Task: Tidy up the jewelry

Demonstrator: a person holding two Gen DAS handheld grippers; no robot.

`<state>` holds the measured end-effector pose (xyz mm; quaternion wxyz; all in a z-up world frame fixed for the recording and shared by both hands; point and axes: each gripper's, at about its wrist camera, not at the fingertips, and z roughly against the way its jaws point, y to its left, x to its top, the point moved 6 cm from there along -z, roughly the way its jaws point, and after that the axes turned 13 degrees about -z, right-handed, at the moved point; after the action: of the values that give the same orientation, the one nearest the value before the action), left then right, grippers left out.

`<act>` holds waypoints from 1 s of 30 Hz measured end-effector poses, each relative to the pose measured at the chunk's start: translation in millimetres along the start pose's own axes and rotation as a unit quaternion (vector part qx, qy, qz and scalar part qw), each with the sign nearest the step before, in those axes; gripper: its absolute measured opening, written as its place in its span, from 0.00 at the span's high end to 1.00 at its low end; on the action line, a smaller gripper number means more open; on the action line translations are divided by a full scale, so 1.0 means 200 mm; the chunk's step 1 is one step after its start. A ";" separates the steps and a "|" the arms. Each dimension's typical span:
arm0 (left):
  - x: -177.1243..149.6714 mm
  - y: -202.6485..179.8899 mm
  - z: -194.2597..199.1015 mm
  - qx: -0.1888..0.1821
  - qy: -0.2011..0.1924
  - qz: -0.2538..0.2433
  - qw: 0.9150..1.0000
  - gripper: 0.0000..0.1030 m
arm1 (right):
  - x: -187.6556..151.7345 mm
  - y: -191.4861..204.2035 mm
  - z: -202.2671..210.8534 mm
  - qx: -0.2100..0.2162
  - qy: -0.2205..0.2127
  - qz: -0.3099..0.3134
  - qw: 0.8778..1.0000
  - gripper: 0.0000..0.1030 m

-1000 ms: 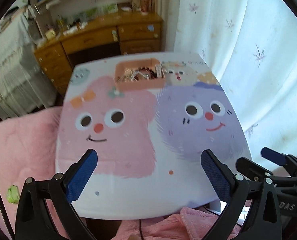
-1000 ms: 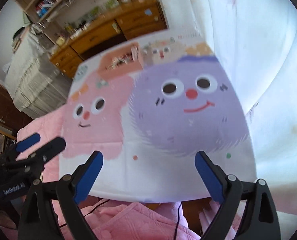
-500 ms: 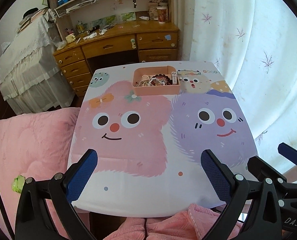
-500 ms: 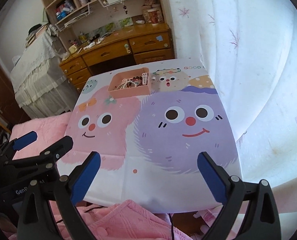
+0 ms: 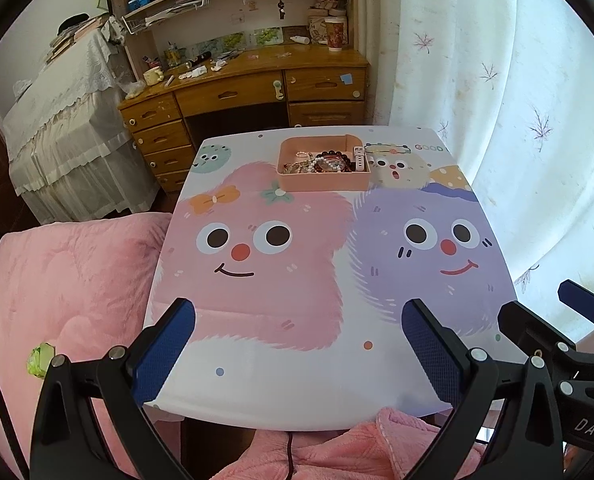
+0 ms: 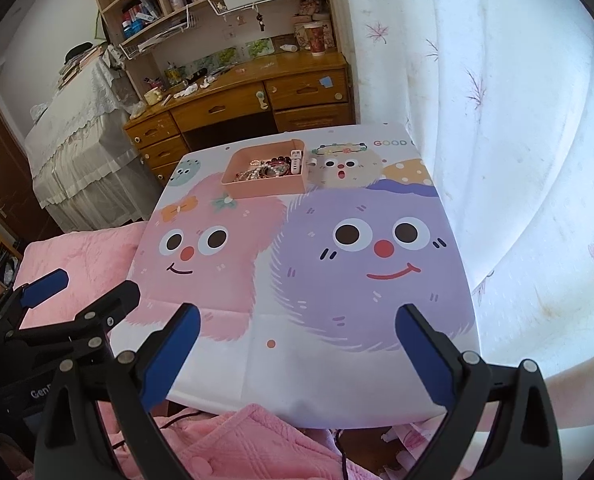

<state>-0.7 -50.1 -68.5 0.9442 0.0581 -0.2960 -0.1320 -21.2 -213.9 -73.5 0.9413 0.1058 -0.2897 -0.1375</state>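
Observation:
A pink tray (image 5: 321,183) (image 6: 269,189) sits at the far side of the small table, filled with tangled jewelry (image 5: 324,162) (image 6: 264,171): beaded bracelets, chains and a white watch (image 5: 360,158) (image 6: 295,159) at its right end. My left gripper (image 5: 299,344) hangs open over the table's near edge, well short of the tray, nothing between its blue pads. My right gripper (image 6: 297,350) is likewise open and empty above the near edge. Each gripper shows in the other's view: the right gripper (image 5: 565,320) at the left view's edge, the left gripper (image 6: 77,300) at the right view's edge.
The table (image 5: 321,380) (image 6: 317,376) wears a cartoon cloth with pink and purple faces. A pink quilt (image 5: 65,280) lies to its left and below the near edge. A wooden desk (image 5: 249,88) with shelves stands behind; a white curtain (image 5: 517,100) hangs on the right.
Both views have lifted and pulled back, so more of the desk and shelves shows and the tray sits lower in frame. The blur has gone. Both grippers stay open.

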 end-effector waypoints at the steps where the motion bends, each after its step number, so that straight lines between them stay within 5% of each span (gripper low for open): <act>1: 0.00 0.00 0.00 0.000 0.000 0.001 1.000 0.01 | 0.00 0.00 0.00 0.000 0.002 0.000 1.000 0.04; 30: -0.01 0.03 -0.01 0.005 0.001 0.004 1.000 0.01 | 0.00 0.02 0.00 -0.005 0.005 0.004 1.000 0.04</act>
<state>0.0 -44.6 -69.1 0.9447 0.0617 -0.2961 -0.1266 -21.0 -210.1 -73.2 0.9438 0.1007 -0.2845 -0.1346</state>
